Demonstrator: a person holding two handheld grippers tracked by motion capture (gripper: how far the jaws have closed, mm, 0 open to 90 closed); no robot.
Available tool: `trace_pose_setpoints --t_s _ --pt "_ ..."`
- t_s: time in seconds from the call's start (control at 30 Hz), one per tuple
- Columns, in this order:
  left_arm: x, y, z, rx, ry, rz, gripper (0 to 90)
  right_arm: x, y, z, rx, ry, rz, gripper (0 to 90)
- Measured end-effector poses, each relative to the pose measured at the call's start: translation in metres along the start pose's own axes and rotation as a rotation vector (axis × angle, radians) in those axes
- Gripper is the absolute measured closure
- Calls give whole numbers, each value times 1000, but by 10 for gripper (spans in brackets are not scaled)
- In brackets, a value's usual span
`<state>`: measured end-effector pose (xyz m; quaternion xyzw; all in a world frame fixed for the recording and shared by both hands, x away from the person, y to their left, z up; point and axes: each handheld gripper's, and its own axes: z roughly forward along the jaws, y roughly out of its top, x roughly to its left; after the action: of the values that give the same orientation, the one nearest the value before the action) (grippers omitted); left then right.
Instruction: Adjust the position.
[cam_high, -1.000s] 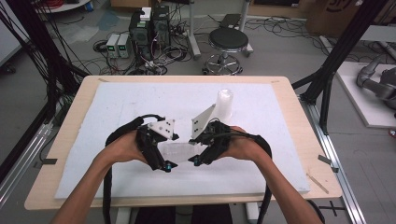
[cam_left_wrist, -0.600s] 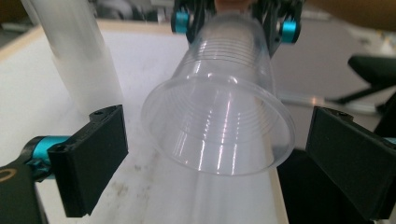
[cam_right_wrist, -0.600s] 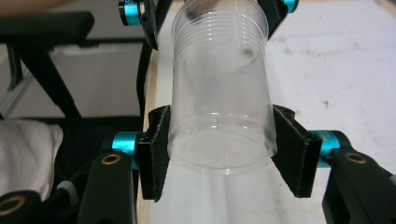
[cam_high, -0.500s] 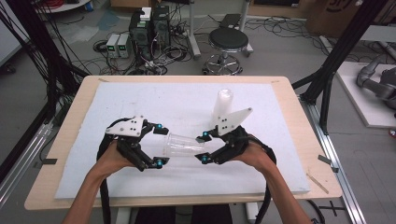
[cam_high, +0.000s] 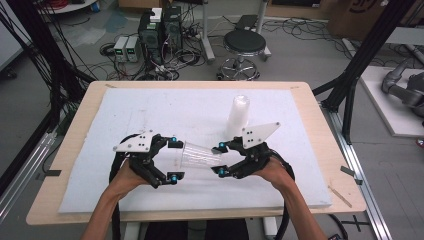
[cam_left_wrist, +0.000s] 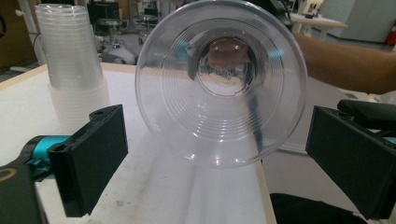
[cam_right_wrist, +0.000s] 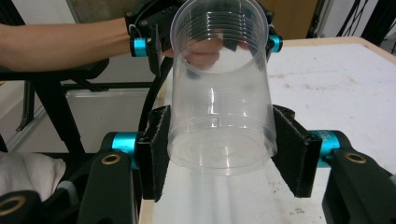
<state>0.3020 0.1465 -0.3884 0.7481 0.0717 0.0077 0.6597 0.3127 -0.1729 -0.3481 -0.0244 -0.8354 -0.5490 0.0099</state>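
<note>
Clear plastic cup (cam_high: 200, 155) held on its side above the white pad (cam_high: 150, 110) of the worktop (cam_high: 320, 130), between the 2 hand-held grippers. Right hand-held gripper (cam_high: 218, 160) pinches the cup's base end: in the right gripper view both black pads (cam_right_wrist: 158, 149) press against the cup's (cam_right_wrist: 219, 93) lower wall. Left hand-held gripper (cam_high: 173, 160) is spread, its 2 jaws standing either side of the cup's open mouth with gaps showing in the left gripper view; the cup (cam_left_wrist: 219, 79) faces that camera mouth-first. Cannot tell from the high view whether the rim brushes the upper left jaw.

Stack of clear cups (cam_high: 239, 114) stands upright on the pad, behind the right hand-held gripper, apart from the held cup. In the left gripper view the stack (cam_left_wrist: 70, 60) is cut off at the top edge. Cup count in the stack not readable.

Through the cup wall, the left hand behind it is blurred and distorted.
</note>
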Motion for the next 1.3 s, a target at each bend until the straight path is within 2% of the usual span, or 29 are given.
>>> trace_pose_setpoints --t_s 0.37,0.7,1.07,1.13,1.3 --pt "-1 0 19 -66 -35 -24 57 2 -6 -3 -53 6 -17 428" --pt "-1 0 31 -81 -54 -32 57 2 -8 -3 -61 18 -18 428" --pt "0 0 30 -88 -83 -43 183 1 -8 1 -57 31 -25 429" --pt "0 0 29 -102 -103 -54 224 1 -8 2 -53 34 -29 429" --pt "0 1 27 -113 -98 -42 282 1 -8 3 -56 45 -33 430"
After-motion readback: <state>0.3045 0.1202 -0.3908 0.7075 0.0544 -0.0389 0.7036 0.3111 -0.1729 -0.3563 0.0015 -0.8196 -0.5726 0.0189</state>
